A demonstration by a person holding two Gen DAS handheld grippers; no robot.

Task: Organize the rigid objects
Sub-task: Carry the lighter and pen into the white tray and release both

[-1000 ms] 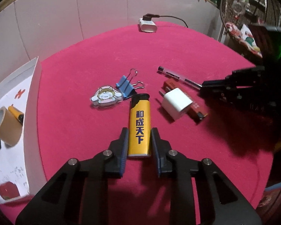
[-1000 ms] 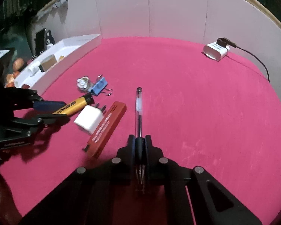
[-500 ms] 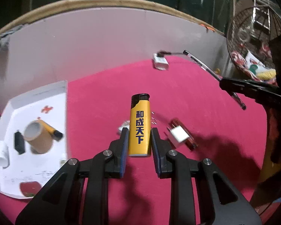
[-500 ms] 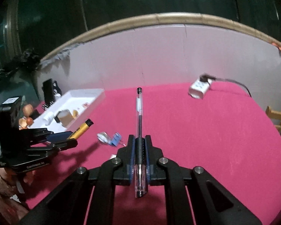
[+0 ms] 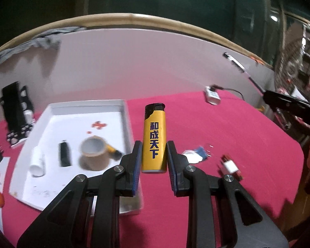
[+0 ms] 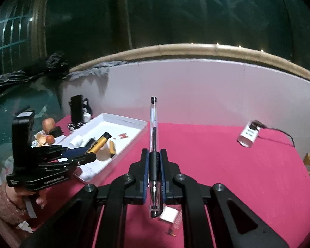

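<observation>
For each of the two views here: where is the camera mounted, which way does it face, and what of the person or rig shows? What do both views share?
Left wrist: sits on the left hand-held gripper, looking along its fingers at the yellow lighter it clamps, over the white tray; the right hand-held gripper's tip enters at right.
Right wrist: sits on the right hand-held gripper, shut on a pen, facing the white wall; the left hand-held gripper and a hand show at left.
Shared: red table, tray, lighter, pen, white charger.

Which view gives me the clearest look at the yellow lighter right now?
The left wrist view: the yellow lighter stands centred and sharp between the left tool, printed side facing the camera. The right wrist view shows it small at the left, partly hidden by the tool's fingers.
</observation>
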